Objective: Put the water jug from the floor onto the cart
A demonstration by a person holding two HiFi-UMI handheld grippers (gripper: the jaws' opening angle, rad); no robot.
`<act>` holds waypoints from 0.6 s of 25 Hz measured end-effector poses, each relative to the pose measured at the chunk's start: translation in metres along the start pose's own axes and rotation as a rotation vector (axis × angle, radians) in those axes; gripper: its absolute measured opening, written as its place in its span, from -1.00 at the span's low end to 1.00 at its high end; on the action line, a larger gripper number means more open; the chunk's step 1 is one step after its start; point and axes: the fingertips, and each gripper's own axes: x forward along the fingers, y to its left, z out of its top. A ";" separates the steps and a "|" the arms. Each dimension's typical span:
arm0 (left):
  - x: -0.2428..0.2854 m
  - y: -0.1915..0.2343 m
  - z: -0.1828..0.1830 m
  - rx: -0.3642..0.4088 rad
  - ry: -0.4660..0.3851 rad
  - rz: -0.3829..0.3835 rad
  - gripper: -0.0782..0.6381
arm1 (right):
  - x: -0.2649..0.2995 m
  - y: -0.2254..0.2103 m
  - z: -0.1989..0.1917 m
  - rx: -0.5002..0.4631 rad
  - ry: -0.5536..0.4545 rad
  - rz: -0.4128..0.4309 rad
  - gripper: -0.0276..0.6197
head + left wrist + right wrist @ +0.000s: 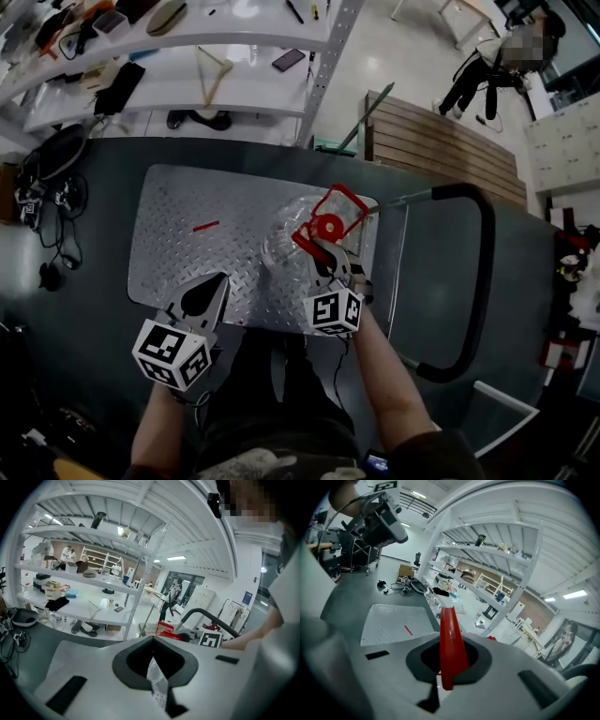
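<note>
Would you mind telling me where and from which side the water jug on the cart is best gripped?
Grip the red handle of the water jug, coming from the person's near side and above. Its thin bar fits between the jaws; the clear round body looks too wide and smooth. The right gripper is shut on that handle.

Pale grey moulded-shell left gripper at lower left of the head view, matching right gripper at centre, dark grey collars round the jaw roots, white cubes with black square markers, black cables, dark trousers, dark sleeve at lower right
</note>
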 end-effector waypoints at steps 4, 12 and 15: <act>0.001 0.001 -0.009 -0.027 0.015 -0.006 -0.76 | 0.003 0.024 0.009 0.028 -0.030 0.007 -0.94; -0.010 -0.002 -0.025 -0.061 0.030 0.005 -0.76 | -0.004 0.070 0.015 0.037 -0.031 0.025 -0.94; -0.016 -0.003 -0.034 -0.079 0.034 0.017 -0.76 | -0.002 0.077 0.018 -0.002 -0.033 0.029 -0.94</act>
